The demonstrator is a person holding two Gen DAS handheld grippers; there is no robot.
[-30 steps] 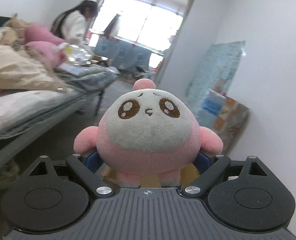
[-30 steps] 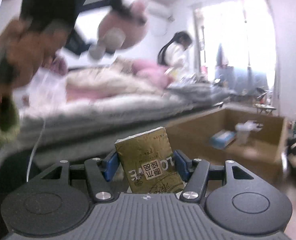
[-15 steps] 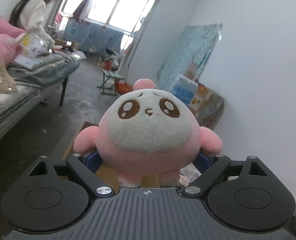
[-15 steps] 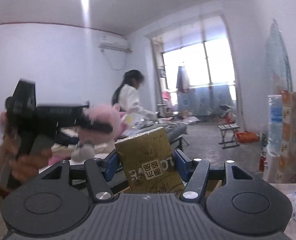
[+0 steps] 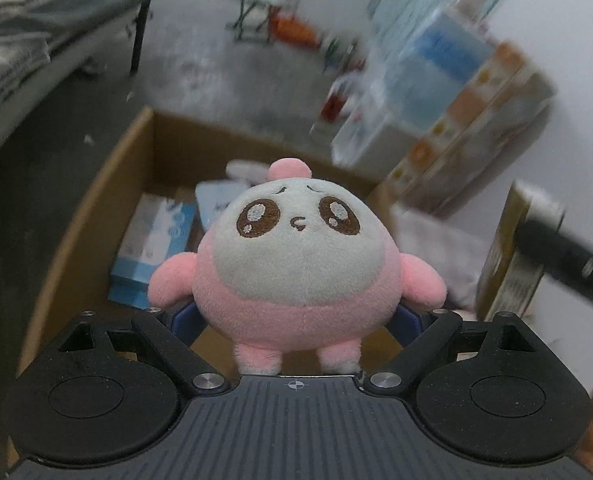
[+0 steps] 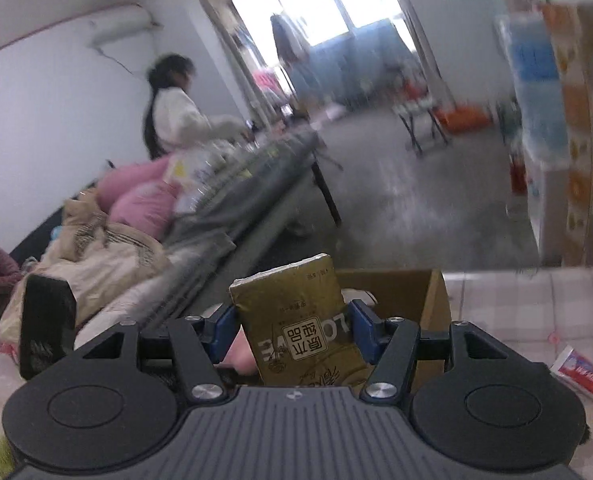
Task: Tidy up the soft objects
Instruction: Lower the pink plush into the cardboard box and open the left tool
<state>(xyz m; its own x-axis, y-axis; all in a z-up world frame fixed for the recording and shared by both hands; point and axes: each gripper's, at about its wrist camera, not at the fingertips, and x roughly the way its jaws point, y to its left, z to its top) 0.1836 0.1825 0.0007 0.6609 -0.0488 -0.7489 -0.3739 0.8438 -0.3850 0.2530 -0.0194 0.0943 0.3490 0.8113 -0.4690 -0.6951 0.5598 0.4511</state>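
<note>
While the pink plush toy (image 5: 296, 264) sits clamped between the jaws of the left gripper (image 5: 296, 316), it hangs above the open cardboard box (image 5: 92, 216), which serves as the landmark here. Inside the box lie a blue-and-white packet (image 5: 152, 248) against its left wall and another pale blue packet (image 5: 216, 200) just beyond it, with something white and blurred at the far end. The right gripper (image 6: 292, 332) has its jaws closed on a gold tissue pack (image 6: 296, 320), held upright over the near edge of the box; a bit of pink shows just behind the pack, and I cannot tell what it is. To the right of the box a checked cloth surface carries a red-and-white tube (image 6: 584, 380). To the left of the box runs a bed piled with a beige bundle (image 6: 96, 248) and pink pillows (image 6: 144, 200), and a person in white stands beyond it.

Judging by this, the sorting is partly done: a few soft packets are already in the box, two more items are in hand and not yet released, and the bed likely holds more to collect.
</note>
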